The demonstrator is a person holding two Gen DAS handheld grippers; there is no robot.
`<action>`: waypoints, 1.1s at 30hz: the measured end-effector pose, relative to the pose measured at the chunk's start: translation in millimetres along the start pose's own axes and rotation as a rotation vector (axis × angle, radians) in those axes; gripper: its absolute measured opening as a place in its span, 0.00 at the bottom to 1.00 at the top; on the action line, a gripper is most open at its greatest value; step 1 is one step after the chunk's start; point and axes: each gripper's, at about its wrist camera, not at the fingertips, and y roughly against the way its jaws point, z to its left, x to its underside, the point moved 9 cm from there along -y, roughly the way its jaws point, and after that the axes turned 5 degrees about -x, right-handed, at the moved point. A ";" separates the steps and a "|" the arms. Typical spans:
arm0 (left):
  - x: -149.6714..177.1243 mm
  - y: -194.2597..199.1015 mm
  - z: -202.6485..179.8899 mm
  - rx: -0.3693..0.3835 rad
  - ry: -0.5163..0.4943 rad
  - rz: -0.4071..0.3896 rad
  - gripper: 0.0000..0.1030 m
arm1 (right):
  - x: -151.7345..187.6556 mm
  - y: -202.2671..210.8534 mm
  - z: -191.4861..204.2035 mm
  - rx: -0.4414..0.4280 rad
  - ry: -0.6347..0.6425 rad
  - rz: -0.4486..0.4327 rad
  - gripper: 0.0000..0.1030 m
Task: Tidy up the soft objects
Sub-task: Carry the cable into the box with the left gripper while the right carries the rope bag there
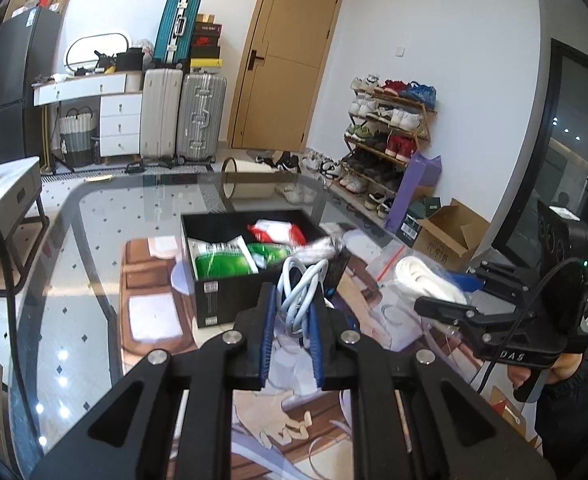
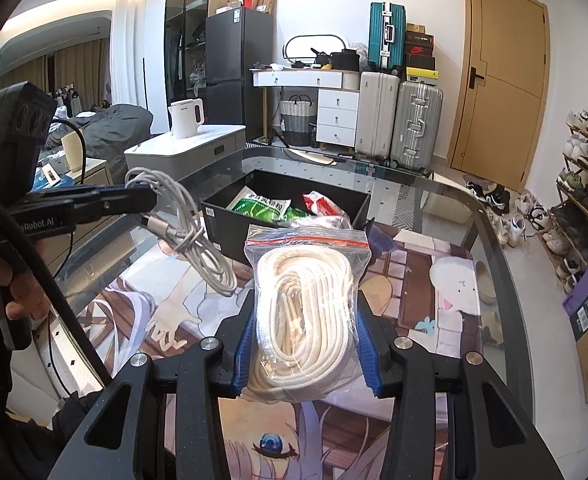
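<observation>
My left gripper (image 1: 291, 300) is shut on a coiled white cable (image 1: 300, 288), lifted above the glass table. From the right wrist view that cable (image 2: 191, 232) dangles from the left gripper (image 2: 149, 200). My right gripper (image 2: 306, 336) is shut on a clear zip bag of white rope (image 2: 306, 304), held in the air; the rope bag (image 1: 426, 280) also shows at the right of the left wrist view, with the right gripper (image 1: 438, 308) on it. Beyond both stands a black box (image 1: 229, 292) (image 2: 229, 232) with green and red-white packets inside.
The glass table (image 1: 93, 240) (image 2: 486, 320) carries a printed picture mat (image 2: 414, 280). A white side cabinet with a kettle (image 2: 185, 118) is to the left. Suitcases (image 2: 398, 116), a door, a shoe rack (image 1: 390, 132) and cardboard boxes (image 1: 450, 232) stand around the floor.
</observation>
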 end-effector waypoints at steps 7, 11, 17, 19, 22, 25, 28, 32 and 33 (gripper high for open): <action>-28.5 6.0 -1.5 0.005 0.000 -0.050 0.13 | -16.9 -3.5 -3.1 0.006 0.005 -0.010 0.42; -43.2 3.8 4.0 -0.008 0.009 -0.075 0.13 | -28.8 -8.2 -7.4 0.017 0.003 -0.017 0.42; -54.7 -9.3 18.1 -0.011 0.040 -0.085 0.13 | -44.6 -19.2 -14.9 0.025 -0.002 -0.021 0.42; -54.6 -15.9 21.8 -0.012 0.054 -0.084 0.13 | -48.1 -25.1 -16.8 0.023 0.000 -0.016 0.42; -54.8 -22.9 27.1 -0.010 0.069 -0.080 0.13 | -53.8 -31.9 -17.5 0.022 0.008 -0.012 0.42; -55.6 -31.6 30.6 -0.008 0.081 -0.077 0.13 | -58.7 -38.2 -18.3 0.020 0.013 -0.011 0.42; -56.1 -40.9 33.7 -0.004 0.095 -0.072 0.13 | -62.5 -44.9 -17.5 0.022 0.019 -0.006 0.42; -55.1 -55.1 37.0 -0.006 0.101 -0.059 0.13 | -66.8 -54.7 -19.3 0.019 0.029 0.006 0.42; -53.7 -58.4 38.1 -0.007 0.104 -0.054 0.13 | -68.4 -57.9 -21.0 0.018 0.031 0.009 0.42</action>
